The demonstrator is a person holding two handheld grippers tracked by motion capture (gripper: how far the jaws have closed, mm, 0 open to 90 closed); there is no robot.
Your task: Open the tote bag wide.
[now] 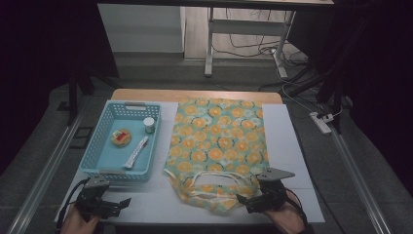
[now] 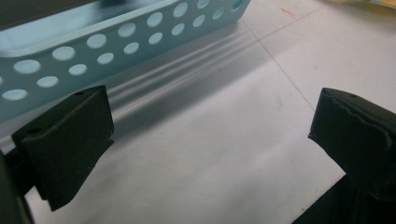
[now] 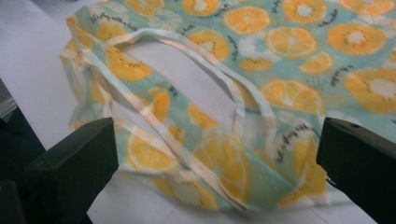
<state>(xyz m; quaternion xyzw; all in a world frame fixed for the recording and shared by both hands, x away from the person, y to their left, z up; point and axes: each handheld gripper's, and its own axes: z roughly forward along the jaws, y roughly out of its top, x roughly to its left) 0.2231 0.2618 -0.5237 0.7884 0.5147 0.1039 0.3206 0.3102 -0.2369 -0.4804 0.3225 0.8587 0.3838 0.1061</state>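
I am holding the right gripper [image 1: 253,199] at the near edge of the table [image 1: 287,146], jaws spread wide and gripping nothing, aimed at the fabric bag [image 1: 219,141] with its orange-slice print. The bag is lying flat in the middle of the table, its long axis running away from me, and its open mouth with the 2 pale handles [image 1: 214,181] is facing the near edge. In the right gripper view the nearer handle [image 3: 187,154] is crossing diagonally between the 2 jaws, just ahead of them, not yet touched as far as I can tell. That is the relation I am steering by: the handles are lying straight ahead of the right gripper and slightly to its left, so a short push forward should put a handle loop between the jaws.

I am keeping the left gripper [image 1: 119,204] low at the near left corner, also wide open and empty. It is sitting just in front of the blue basket [image 1: 100,146] (the perforated wall [image 2: 107,46] is close ahead in the left gripper view) and well apart from the bag. The basket is holding a small white jar [image 1: 149,125], a round orange-and-red item [image 1: 121,137] and a white tube [image 1: 136,152].

Judging from this, the right hand is clearly the nearer one for taking the bag's mouth, while the left is better placed for the basket.
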